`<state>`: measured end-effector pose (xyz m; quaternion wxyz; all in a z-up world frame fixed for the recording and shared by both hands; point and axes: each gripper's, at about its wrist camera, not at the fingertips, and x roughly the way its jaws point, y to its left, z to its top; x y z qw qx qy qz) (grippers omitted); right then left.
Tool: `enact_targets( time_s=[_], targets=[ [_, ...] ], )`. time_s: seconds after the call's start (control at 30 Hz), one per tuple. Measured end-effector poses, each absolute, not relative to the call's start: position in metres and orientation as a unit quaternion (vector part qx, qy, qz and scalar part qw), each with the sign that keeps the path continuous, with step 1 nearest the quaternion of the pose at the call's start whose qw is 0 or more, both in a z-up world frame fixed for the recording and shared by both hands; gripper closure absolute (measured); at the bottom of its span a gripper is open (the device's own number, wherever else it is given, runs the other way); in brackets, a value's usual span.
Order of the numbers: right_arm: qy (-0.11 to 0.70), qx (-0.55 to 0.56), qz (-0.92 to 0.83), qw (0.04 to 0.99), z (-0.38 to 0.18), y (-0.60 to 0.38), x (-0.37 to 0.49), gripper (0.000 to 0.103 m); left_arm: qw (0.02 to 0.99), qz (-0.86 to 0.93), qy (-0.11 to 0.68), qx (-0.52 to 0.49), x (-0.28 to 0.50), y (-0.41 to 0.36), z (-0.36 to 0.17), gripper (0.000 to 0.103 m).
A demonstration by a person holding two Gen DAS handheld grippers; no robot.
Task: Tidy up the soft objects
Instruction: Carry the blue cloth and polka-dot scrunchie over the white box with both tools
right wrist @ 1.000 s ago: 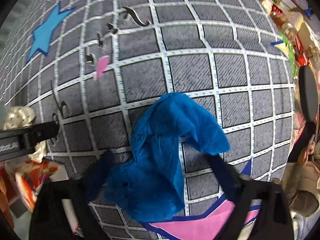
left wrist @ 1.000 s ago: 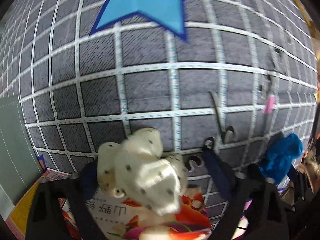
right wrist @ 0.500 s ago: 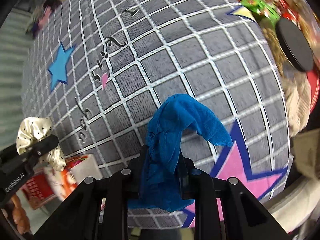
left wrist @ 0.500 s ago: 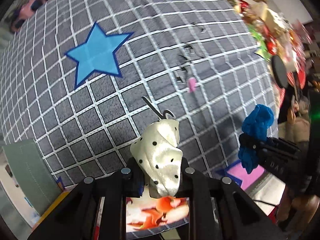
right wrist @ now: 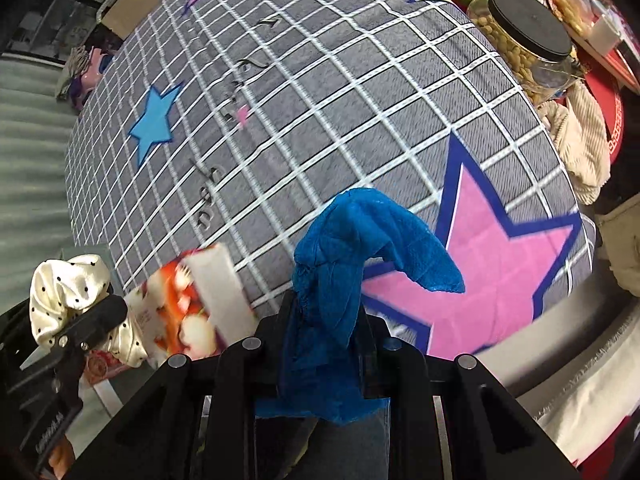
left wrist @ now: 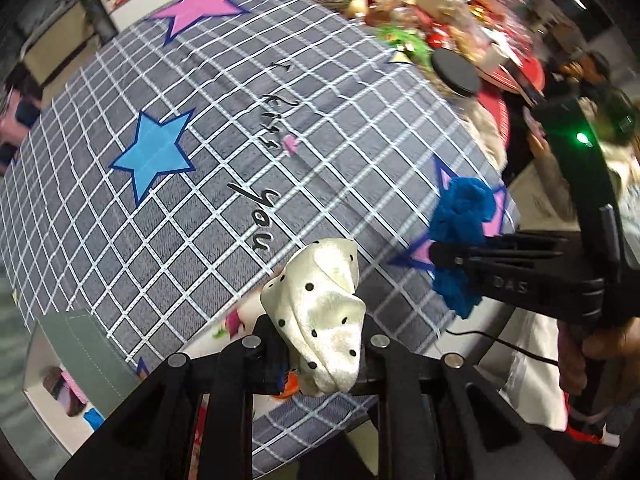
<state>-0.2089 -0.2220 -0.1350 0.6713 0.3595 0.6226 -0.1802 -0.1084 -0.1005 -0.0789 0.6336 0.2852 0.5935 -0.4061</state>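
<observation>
You've got both hands full right now. Your left gripper [left wrist: 320, 344] is pinching the cream satin scrunchie with black polka dots [left wrist: 320, 312], low centre in the left wrist view, held up clear of the table. Your right gripper [right wrist: 324, 344] is clamped on the crumpled bright blue fabric piece [right wrist: 340, 300], low centre of its own view, also off the surface.

What could go wrong from here: both pieces are floppy and gripped only by a bunched fold. The blue one has a loose flap hanging out to the right, so a quick swing could let it slip or snag on something. I'd also guess the 2 grippers are close enough to bump, since each shows up at the edge of the other's view.

The surface is a grey quilted cloth with a white grid [right wrist: 360, 80], blue and pink stars and some cursive lettering. A glossy printed box with red and white pictures [right wrist: 192, 304] sits at the near edge, lower left of the right wrist view. Upper right there's a clear jar of nuts with a black lid [right wrist: 528, 36], a beige knit cloth [right wrist: 580, 140] beside it, and a blurry pile of snack packets behind.
</observation>
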Motion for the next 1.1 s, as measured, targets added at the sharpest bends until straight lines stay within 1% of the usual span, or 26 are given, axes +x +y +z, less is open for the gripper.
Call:
enact_targets(
  time_s=[0.27,0.63,0.87,1.1],
  targets=[
    [0.617,0.359,-0.155,0.682,-0.115,-0.148,-0.219,0.078,0.647,-0.446,0.541,0.300,-0.136,-0.049,-0.045,0.081],
    [0.592,0.314,-0.148,0.728,-0.079,-0.086,-0.218,0.078,0.702,-0.434,0.500,0.263,-0.137,0.027,-0.008,0.081],
    [0.580,0.261,-0.130,0.761,-0.052,-0.046,-0.203,0.078,0.744,-0.388,0.498,0.218,-0.116,0.081,0.009,0.081],
    [0.558,0.223,-0.085,0.795,-0.015,-0.017,-0.170,0.078,0.787,-0.315,0.506,0.161,-0.088,0.145,0.020,0.081]
  ],
)
